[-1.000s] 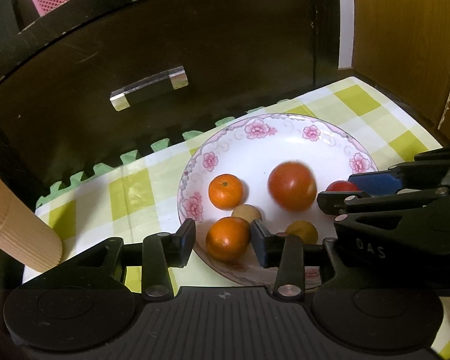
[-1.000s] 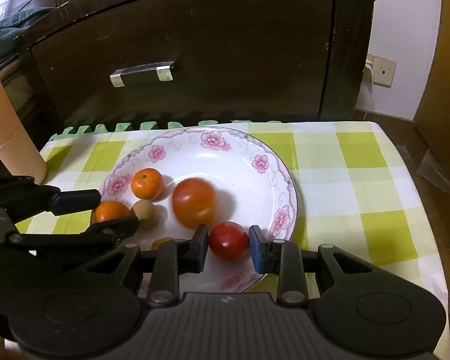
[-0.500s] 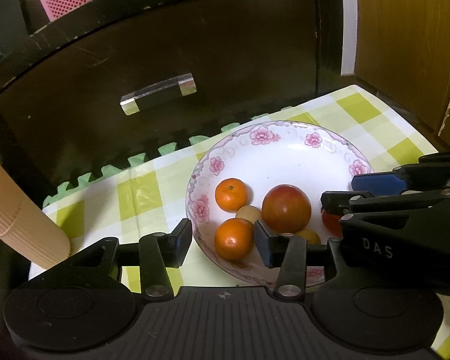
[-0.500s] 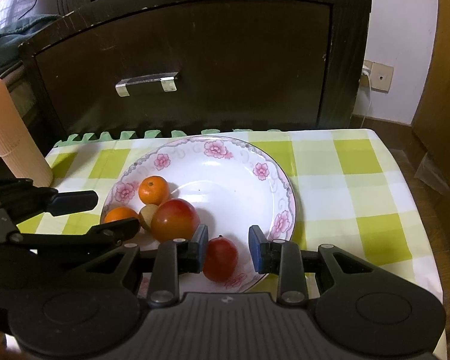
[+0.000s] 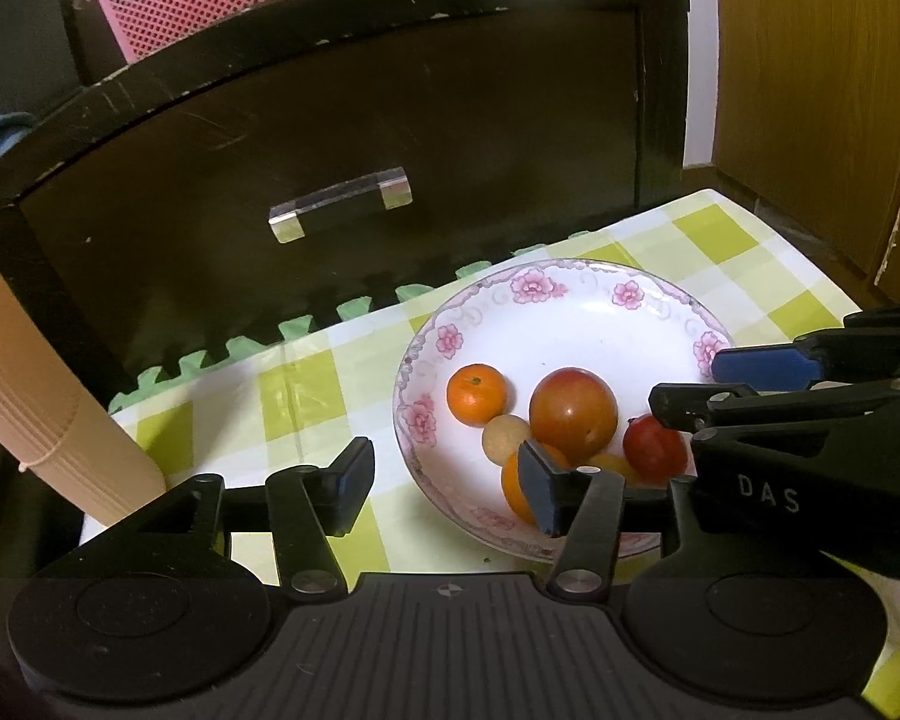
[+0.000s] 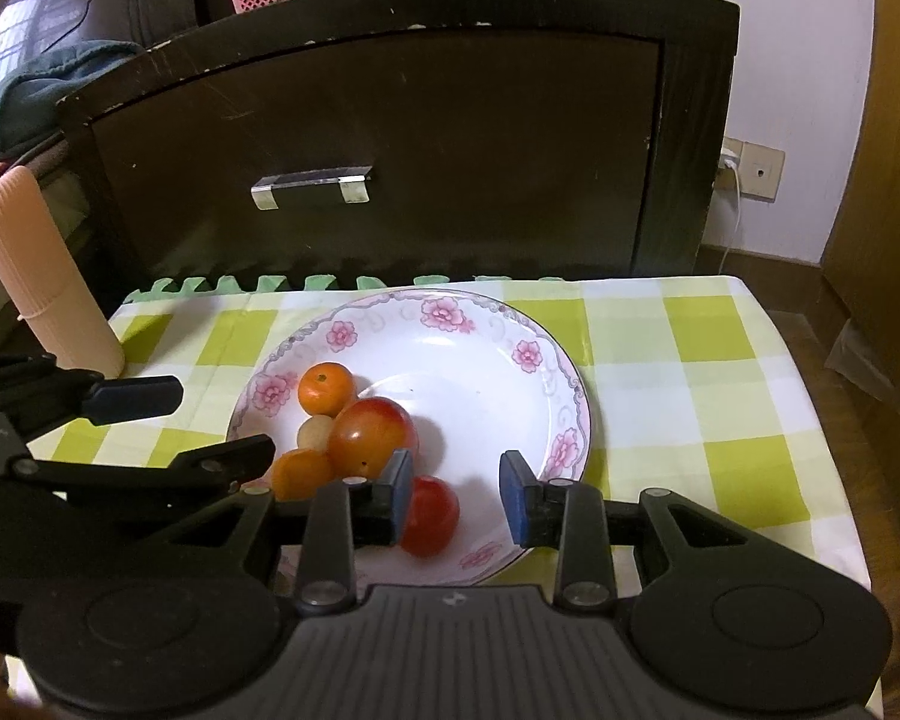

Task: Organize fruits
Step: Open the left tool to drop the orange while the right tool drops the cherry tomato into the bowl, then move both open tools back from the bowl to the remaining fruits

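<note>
Checked tablecloth (image 6: 720, 360) at frame centre: floral plate (image 6: 480, 324) holds all fruit, left gripper (image 5: 444, 483) and right gripper (image 6: 457, 497) now withdrawn, both gaping empty; red tomato (image 6: 429, 516) released, sorting apparently finished.

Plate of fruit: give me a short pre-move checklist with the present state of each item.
1. Left tool open, holding nothing: ok.
2. Right tool open, holding nothing: ok.
3. All visible fruit inside the plate: ok.
4. Small red tomato centred between the right tool's fingers: not ok, it sits against the left finger.
5. Large tomato free of neighbours: not ok, it touches the pale round fruit.
6. Near orange fully visible: not ok, tool parts hide it in both views.
7. Plate flat on the checked cloth: ok.
</note>
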### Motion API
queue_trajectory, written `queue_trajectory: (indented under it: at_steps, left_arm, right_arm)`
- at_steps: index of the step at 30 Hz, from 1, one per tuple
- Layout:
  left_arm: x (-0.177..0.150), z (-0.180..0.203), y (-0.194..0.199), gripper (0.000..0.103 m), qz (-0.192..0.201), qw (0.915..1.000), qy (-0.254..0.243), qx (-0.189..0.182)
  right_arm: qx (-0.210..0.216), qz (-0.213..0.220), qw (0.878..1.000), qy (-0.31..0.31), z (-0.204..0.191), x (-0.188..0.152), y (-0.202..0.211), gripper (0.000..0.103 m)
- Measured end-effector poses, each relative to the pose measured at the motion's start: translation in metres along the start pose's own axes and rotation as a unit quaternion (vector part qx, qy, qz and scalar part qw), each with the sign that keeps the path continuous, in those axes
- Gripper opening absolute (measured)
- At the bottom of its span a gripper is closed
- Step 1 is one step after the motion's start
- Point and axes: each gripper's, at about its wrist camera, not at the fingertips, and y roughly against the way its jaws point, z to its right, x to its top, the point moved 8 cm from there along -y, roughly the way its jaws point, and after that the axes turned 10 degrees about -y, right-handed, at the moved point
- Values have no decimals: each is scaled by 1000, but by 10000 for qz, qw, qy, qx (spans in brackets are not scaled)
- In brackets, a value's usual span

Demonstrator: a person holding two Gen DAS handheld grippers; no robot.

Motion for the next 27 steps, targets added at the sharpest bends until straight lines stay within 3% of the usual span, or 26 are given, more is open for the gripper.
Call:
queue_trajectory:
  at_steps: [27]
  left_arm:
    - [-13,-4,33,63,47,9998,177,-83]
  right_arm:
    - [161,119,9998,63,-15,-11,36,31]
